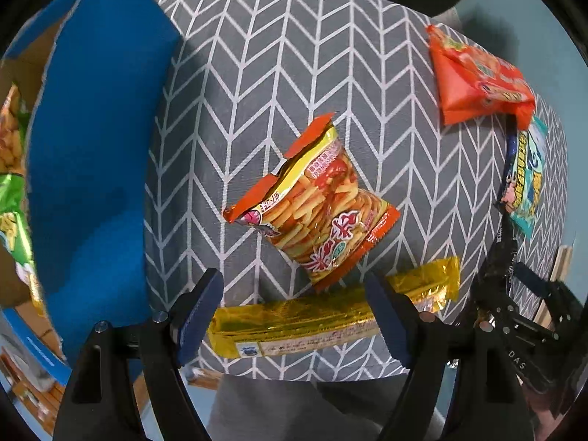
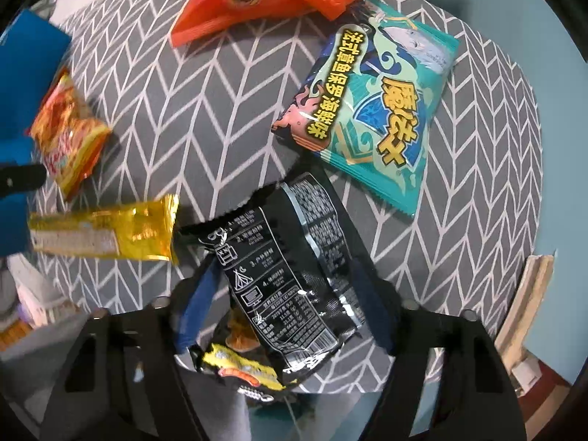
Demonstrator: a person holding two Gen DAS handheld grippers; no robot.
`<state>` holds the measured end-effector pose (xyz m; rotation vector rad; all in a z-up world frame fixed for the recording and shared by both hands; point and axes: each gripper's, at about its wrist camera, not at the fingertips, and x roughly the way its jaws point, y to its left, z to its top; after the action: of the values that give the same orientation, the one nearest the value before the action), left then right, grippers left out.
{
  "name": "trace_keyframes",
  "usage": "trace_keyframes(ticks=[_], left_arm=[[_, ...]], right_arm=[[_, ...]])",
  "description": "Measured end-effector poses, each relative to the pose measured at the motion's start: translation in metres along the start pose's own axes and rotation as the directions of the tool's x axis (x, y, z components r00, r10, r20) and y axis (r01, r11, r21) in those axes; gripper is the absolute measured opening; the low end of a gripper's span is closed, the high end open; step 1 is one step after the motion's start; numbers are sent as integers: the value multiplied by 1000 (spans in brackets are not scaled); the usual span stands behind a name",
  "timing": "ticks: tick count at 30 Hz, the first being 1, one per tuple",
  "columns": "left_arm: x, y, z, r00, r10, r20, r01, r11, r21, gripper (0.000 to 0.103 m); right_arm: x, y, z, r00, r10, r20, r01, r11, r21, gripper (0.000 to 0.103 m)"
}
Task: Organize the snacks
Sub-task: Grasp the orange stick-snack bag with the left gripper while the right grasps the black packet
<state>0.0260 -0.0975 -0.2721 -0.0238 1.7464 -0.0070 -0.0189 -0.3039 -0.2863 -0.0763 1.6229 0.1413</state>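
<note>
Snacks lie scattered over a round table [image 1: 279,55] covered in grey cloth with a white chevron pattern. The left gripper [image 1: 294,316] has its two blue-padded fingers [image 1: 198,312] spread wide apart, holding nothing; a long gold-wrapped bar [image 1: 323,316] lies crosswise between and just under the fingertips, its right end passing behind the right finger, though whether the pads touch it cannot be told. Just beyond the fingertips rests an orange and yellow chip bag [image 1: 316,202], tilted, its lower corner meeting or overlapping the bar. Outside the left finger stands a blue box [image 1: 92,165], with green snack packets [image 1: 13,202] visible inside it at the far left. Far ahead and to the right of the fingers sits an orange packet [image 1: 474,77], and below it a teal packet [image 1: 525,180] near the table's edge. The right gripper [image 2: 290,305] is clamped on a black snack bag [image 2: 290,264], which fills the gap between its fingers and rises forward past the tips, lifted above the cloth. Ahead of these fingers and slightly right lies the teal packet, flat; further ahead, the orange packet. Left of the left finger lies the gold bar's end, and beyond that the orange and yellow chip bag beside the blue box.
</note>
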Motion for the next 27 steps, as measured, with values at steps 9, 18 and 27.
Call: trace_keyframes(ticks=[9,18,27], left_arm=[[16,5,15,1000,-27,-7,27,997,-73,81],[20,-8,42,1000,-8,4,9,990,-143,83],[32,-3,54,999,-43,12,44,987,-154,55]], right_arm=[[-20,3,22,995,15,96,-16,1000,6,37],[-41,-5,28,990,23,136,-27,999,31,26],[-60,-40,17,984,68,166,-87,990,109,22]])
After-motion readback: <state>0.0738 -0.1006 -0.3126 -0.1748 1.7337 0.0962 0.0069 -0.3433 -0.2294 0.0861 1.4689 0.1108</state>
